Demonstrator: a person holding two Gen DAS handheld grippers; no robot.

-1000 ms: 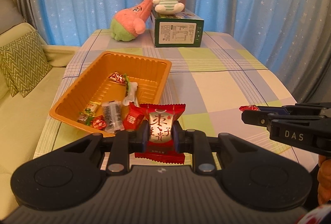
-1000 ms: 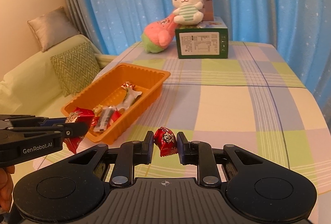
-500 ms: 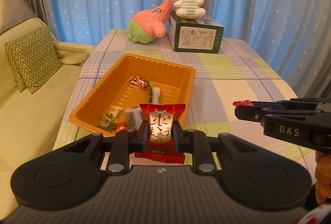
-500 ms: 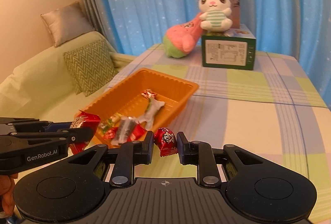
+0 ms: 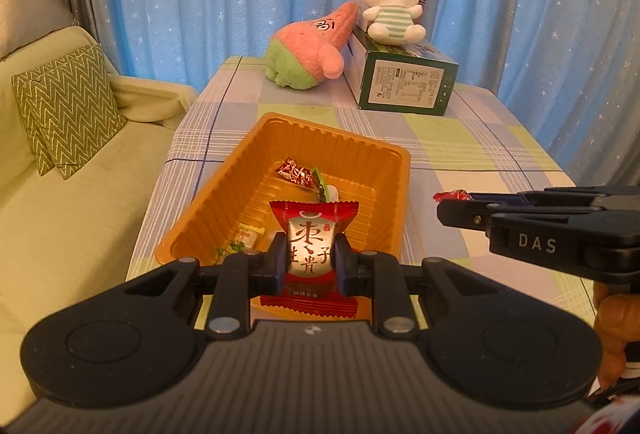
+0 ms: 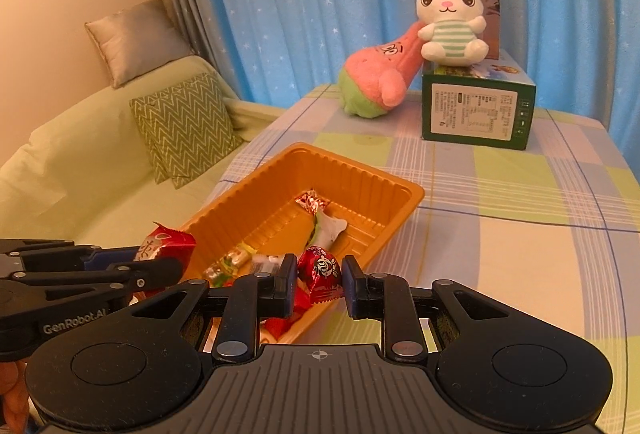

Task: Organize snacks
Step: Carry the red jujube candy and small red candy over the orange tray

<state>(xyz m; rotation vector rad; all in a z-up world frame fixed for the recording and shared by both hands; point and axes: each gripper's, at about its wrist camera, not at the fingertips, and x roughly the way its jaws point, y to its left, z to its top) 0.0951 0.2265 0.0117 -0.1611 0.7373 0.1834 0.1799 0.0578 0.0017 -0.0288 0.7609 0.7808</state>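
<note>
Orange tray (image 5: 362, 147) sits mid-frame on the checked tabletop (image 5: 472, 137), a few wrapped snacks (image 6: 316, 202) lying inside. Left tongs (image 5: 308, 264) are clamped on a red packet (image 5: 311, 234) at lower centre of their view, over the tray's near end. Right tongs (image 6: 320, 282) pinch a small red candy (image 6: 320, 272) at lower centre of theirs, just above the tray's near right corner. Plush toys (image 6: 448, 21) rest at upper right.
</note>
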